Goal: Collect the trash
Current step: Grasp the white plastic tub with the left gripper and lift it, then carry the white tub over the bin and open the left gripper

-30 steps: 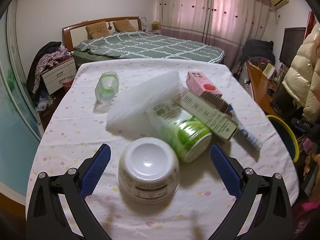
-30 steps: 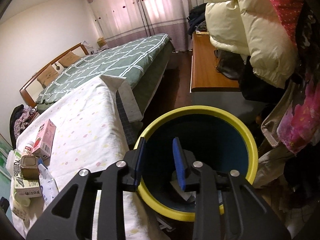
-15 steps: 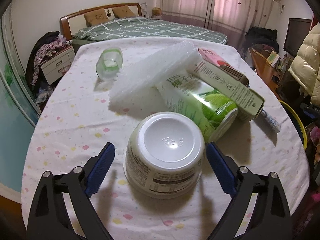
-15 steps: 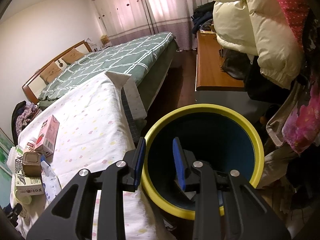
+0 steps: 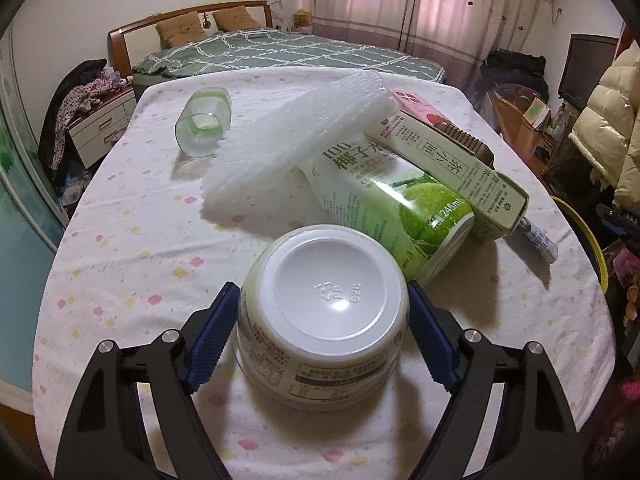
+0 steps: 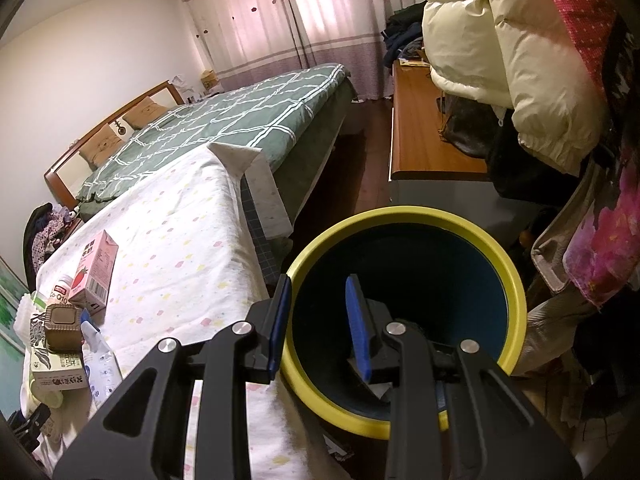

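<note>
My left gripper [image 5: 322, 338] is shut on a white plastic cup [image 5: 324, 316] lying on its side on the table, its blue pads against both sides. Behind the cup lie a green drink can [image 5: 392, 204], a long tea box [image 5: 460, 168], white bubble wrap [image 5: 300, 136], a pink carton [image 5: 416, 106], a tube [image 5: 538, 238] and a clear cup [image 5: 202, 126]. My right gripper [image 6: 318, 320] is shut on the yellow rim of a blue trash bin [image 6: 404, 300], one finger inside and one outside.
The table [image 5: 140, 240] has a white dotted cloth. The bin stands off the table's right edge [image 5: 580, 232]. A bed [image 5: 288, 52], a wooden desk [image 6: 424, 136], hanging coats [image 6: 500, 40] and a nightstand [image 5: 100, 120] surround the table.
My left gripper moved forward around the white cup and its jaws closed onto it. My right gripper stayed on the bin rim, shifting slightly.
</note>
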Motion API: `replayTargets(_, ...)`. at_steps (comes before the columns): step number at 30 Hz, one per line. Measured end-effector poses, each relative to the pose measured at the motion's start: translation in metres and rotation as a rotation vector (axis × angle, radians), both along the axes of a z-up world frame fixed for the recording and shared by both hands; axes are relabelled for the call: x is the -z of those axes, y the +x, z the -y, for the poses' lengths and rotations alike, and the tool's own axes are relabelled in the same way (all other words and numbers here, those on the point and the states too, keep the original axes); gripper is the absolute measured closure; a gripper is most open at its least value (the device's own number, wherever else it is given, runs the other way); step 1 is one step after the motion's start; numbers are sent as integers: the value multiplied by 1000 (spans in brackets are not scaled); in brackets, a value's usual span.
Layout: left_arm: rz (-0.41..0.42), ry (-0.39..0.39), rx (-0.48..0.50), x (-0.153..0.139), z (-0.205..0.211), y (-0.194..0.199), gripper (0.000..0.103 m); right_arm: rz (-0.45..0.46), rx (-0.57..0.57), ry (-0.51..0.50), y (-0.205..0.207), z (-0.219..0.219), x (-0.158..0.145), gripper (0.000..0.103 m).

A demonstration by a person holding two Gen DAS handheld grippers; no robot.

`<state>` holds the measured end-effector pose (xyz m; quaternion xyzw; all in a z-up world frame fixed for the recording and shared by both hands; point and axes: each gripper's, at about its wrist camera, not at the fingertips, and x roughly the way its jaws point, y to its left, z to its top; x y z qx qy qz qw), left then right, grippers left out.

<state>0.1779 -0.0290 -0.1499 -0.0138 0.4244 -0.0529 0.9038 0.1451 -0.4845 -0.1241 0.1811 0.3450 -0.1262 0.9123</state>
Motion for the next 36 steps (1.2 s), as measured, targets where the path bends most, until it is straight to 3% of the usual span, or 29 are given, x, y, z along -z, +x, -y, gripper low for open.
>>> replayTargets(11, 50, 9, 44, -35, 10, -40, 22, 7, -8, 8, -6, 2, 2, 76)
replayTargets(17, 95, 3, 110, -60, 37, -51, 22, 12, 9, 8, -17, 10, 1, 76)
replayTargets(27, 139, -7, 331, -85, 146, -22, 22, 6, 67, -10, -50, 45, 4, 72)
replayTargets(36, 130, 2, 512, -84, 268, 9, 22, 25, 111, -18, -82, 79, 5, 70)
